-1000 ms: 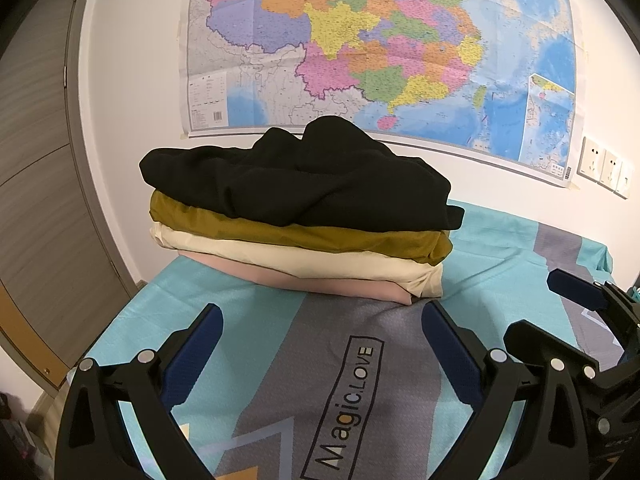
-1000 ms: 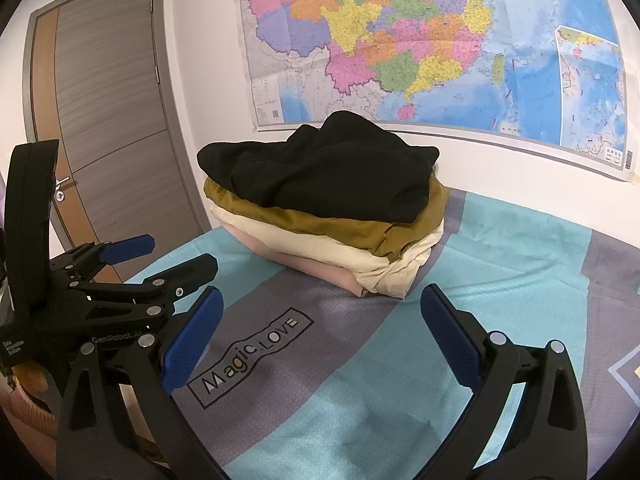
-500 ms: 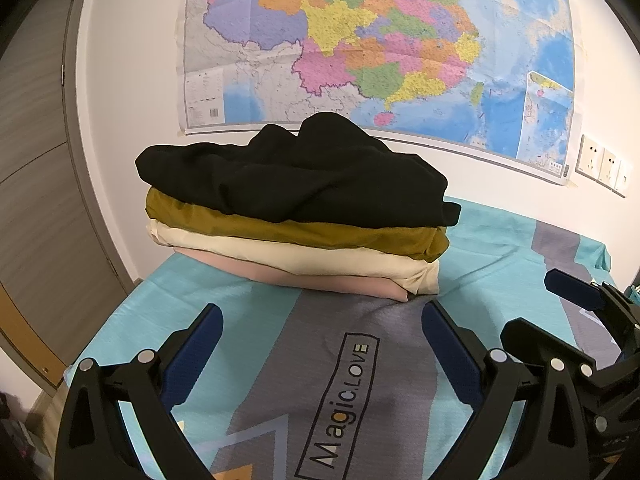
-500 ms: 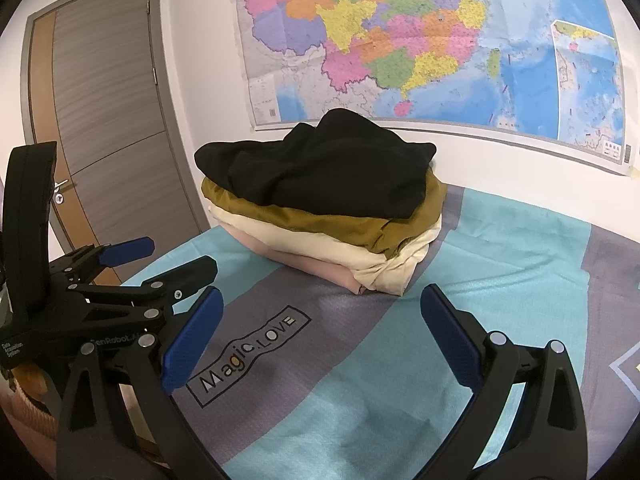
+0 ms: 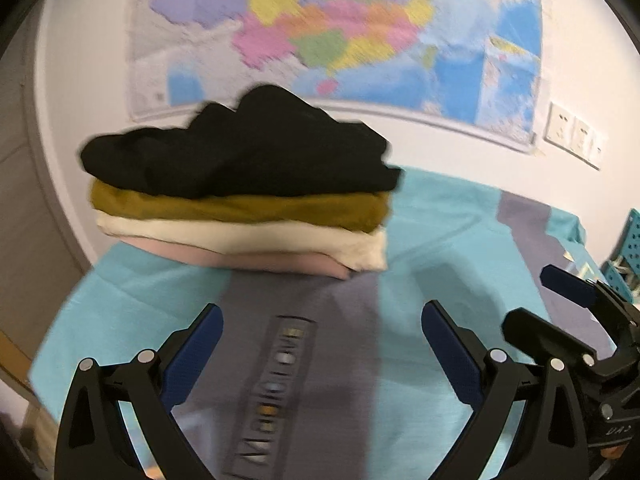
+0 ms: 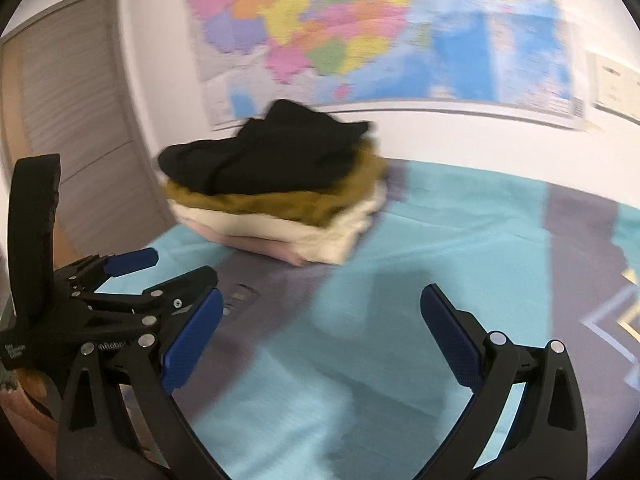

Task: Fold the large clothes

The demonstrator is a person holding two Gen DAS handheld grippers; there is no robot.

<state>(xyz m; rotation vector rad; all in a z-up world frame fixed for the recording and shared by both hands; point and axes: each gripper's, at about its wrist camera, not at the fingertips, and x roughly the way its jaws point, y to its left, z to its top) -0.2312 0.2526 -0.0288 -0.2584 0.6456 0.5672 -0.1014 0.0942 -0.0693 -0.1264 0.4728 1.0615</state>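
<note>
Both views are blurred. The left tongs [image 5: 320, 344] stand wide open and hold nothing, above the teal and grey sheet [image 5: 448, 232]. The right tongs [image 6: 320, 336] are equally wide open and empty. Ahead of both, well apart from the blue pads [image 6: 192, 344], a pile of folded clothes [image 5: 240, 216] lies on the sheet near the wall: a black garment [image 5: 240, 156] on top, then mustard, cream and pink layers. A map [image 5: 340, 36] hangs behind, a door [image 6: 68, 128] to the left.

Left hand-held gripper [image 5: 320, 344] spread wide, right hand-held gripper [image 6: 320, 336] likewise, side by side
</note>
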